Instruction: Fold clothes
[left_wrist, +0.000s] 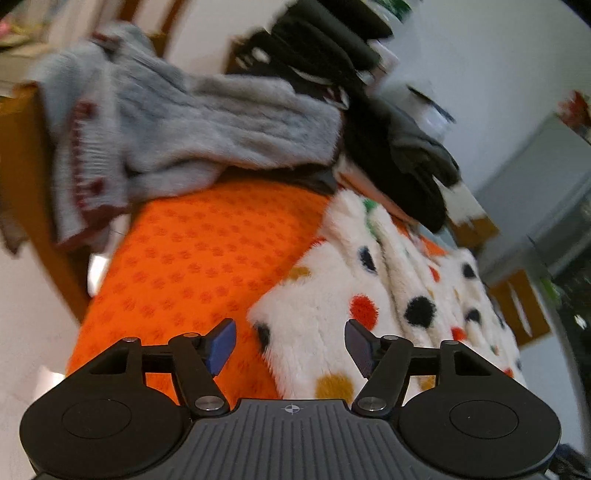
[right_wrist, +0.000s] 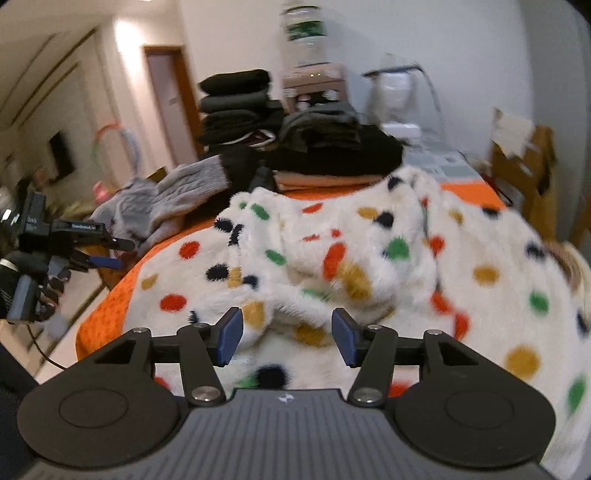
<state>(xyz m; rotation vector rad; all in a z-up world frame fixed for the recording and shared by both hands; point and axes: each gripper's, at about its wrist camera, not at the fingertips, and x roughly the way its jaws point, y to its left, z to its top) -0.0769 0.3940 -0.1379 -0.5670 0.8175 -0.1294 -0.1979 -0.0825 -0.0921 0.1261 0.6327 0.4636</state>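
Sprawling across the orange cloth (left_wrist: 192, 258) that covers the table, the white fleece garment (right_wrist: 369, 258) with coloured dots lies bunched and ridged, not flat, its near corner by the table's left edge. Fur that thick will slide over itself, I'd say, so any fold made on those humps could spring open or come out crooked. Behind it a grey knit sweater (left_wrist: 207, 125) slumps loose, partly off the far edge, and might slip down if the cloth gets tugged. The dark folded pile (right_wrist: 236, 107) beyond stands tall and could topple if bumped. Both tools are spread wide, gripping nothing: the left gripper (left_wrist: 291, 345) above the fleece corner, the right gripper (right_wrist: 287, 336) over its crumpled middle. A shallow pinch may catch only 1 layer.
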